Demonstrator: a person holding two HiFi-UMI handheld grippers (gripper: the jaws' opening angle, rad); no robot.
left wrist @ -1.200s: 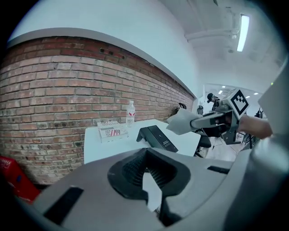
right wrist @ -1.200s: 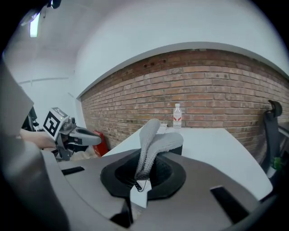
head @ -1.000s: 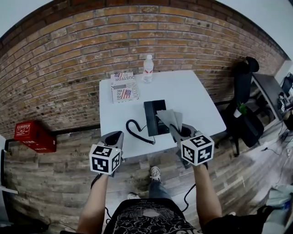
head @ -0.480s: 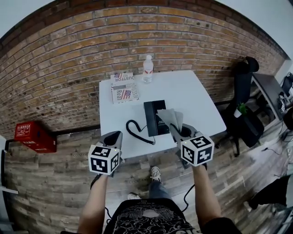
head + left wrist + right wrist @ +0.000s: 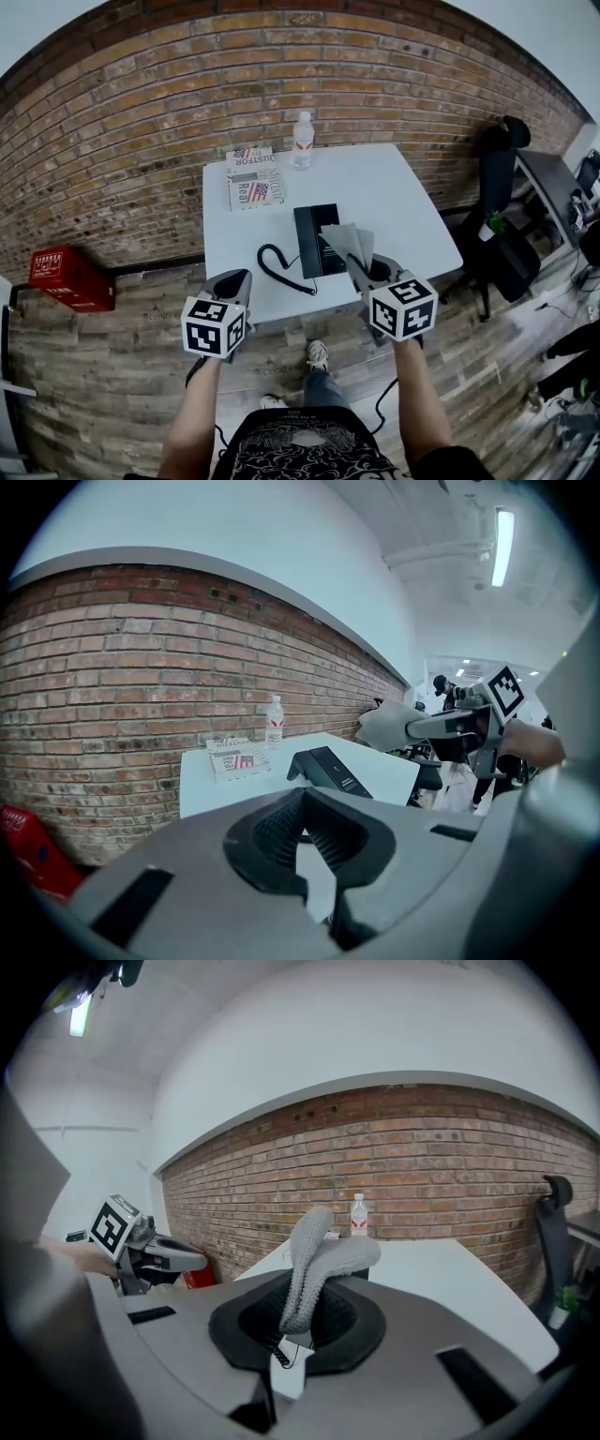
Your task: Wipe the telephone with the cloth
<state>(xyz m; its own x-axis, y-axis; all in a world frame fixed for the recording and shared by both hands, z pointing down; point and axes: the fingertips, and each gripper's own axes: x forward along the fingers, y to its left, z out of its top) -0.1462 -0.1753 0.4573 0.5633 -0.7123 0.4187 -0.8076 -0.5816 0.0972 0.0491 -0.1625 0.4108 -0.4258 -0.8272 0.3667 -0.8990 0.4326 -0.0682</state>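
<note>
A black telephone (image 5: 315, 239) lies in the middle of the white table (image 5: 403, 202), its coiled cord (image 5: 278, 269) trailing toward the front edge. It also shows in the left gripper view as a black telephone (image 5: 326, 766). My right gripper (image 5: 360, 266) hovers over the table's front right, shut on a grey cloth (image 5: 345, 241) that stands up and flops over the phone's near right side; the grey cloth (image 5: 319, 1255) rises from between the jaws in the right gripper view. My left gripper (image 5: 236, 279) hangs at the table's front left edge, shut and holding nothing.
A water bottle (image 5: 303, 141) stands at the table's back edge by the brick wall. A printed box (image 5: 254, 182) lies at the back left. A red crate (image 5: 70, 277) sits on the floor at left. A black office chair (image 5: 502, 225) stands to the right of the table.
</note>
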